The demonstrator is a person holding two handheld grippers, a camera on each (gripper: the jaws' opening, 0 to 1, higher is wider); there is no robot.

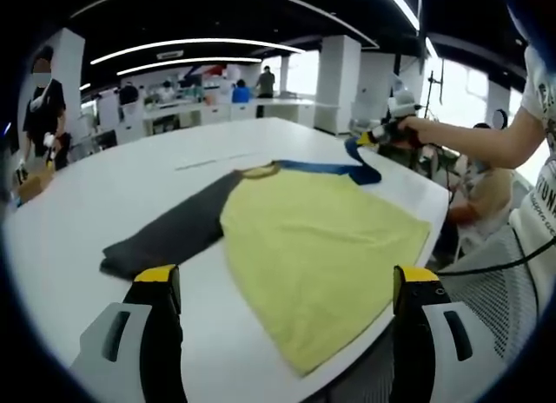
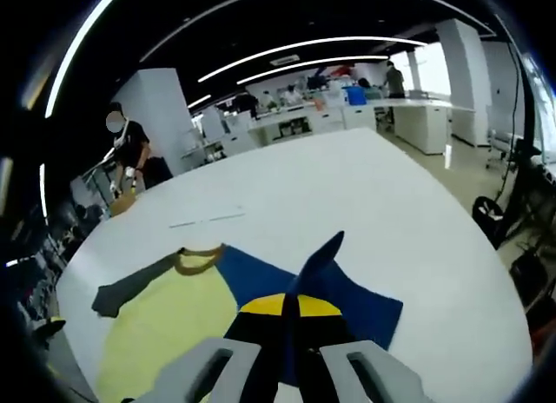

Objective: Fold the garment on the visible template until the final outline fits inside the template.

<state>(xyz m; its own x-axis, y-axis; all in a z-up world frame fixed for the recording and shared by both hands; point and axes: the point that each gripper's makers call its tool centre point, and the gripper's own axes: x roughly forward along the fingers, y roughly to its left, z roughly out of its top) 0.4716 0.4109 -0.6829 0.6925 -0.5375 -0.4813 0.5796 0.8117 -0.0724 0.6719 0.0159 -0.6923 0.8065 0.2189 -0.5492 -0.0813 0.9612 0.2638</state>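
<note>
Yellow-bodied garment (image 1: 321, 247) spread flat near the tabletop (image 1: 130, 190) edge closest to the person, hem almost at that edge, presumably so sleeves can be turned in over the body. Grey sleeve (image 1: 174, 234) lying out flat toward the tabletop middle, untouched. Blue sleeve (image 2: 347, 299) pinched and lifted into a peak by the right gripper (image 2: 289, 309), jaws together on the cloth, probably to carry it across onto the yellow panel. Left gripper (image 1: 287, 286) held back over the near edge, jaws apart and gripping nothing, likely waiting to take the hem or grey sleeve. Faint line (image 1: 213, 161) marked further in on the tabletop; template outline not clearly discernible
</note>
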